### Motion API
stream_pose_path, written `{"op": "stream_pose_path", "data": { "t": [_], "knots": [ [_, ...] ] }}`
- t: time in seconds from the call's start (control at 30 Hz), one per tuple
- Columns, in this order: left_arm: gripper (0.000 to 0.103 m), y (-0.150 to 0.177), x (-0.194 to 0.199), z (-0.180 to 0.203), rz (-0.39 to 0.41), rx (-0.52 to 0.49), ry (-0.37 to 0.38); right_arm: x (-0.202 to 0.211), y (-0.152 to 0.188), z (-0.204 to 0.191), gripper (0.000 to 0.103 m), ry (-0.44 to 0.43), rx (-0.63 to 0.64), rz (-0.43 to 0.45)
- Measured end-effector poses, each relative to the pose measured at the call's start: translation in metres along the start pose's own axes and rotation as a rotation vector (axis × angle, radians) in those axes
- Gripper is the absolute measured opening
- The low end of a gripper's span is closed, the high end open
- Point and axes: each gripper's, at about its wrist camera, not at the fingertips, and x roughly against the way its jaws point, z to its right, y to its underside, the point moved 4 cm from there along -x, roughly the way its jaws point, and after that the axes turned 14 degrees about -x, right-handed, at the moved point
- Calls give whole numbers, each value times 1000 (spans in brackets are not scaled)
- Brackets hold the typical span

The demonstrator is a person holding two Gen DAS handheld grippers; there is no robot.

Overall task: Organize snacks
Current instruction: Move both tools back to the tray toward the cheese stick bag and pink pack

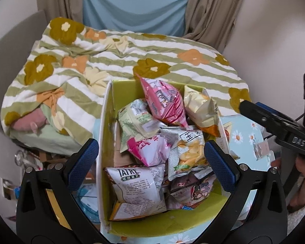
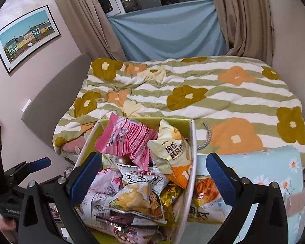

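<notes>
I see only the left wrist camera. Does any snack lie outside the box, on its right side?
Observer: Yes. One bag with orange sticks printed on it lies outside the box, beside its right wall.
Operator: Is the right gripper holding something?
Observer: No. The right gripper is wide open, with one finger on each side of that wall and nothing gripped.
Operator: Is anything on the bed near the box?
Observer: A grey braided cord lies on the bedspread.
</notes>
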Motion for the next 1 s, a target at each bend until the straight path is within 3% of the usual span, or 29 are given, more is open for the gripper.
{"op": "stream_pose_path", "data": {
  "t": [0.4,0.77,1.0],
  "knots": [
    [103,-17,11,79,38,-51,-5,84,-8,44,103,1,13,82],
    [103,-37,-28,198,6,-109,19,140,-15,164,103,73,-42,94],
    [103,-27,-80,262,-49,-171,-94,143,-6,240,103,219,-56,75]
  ]
}}
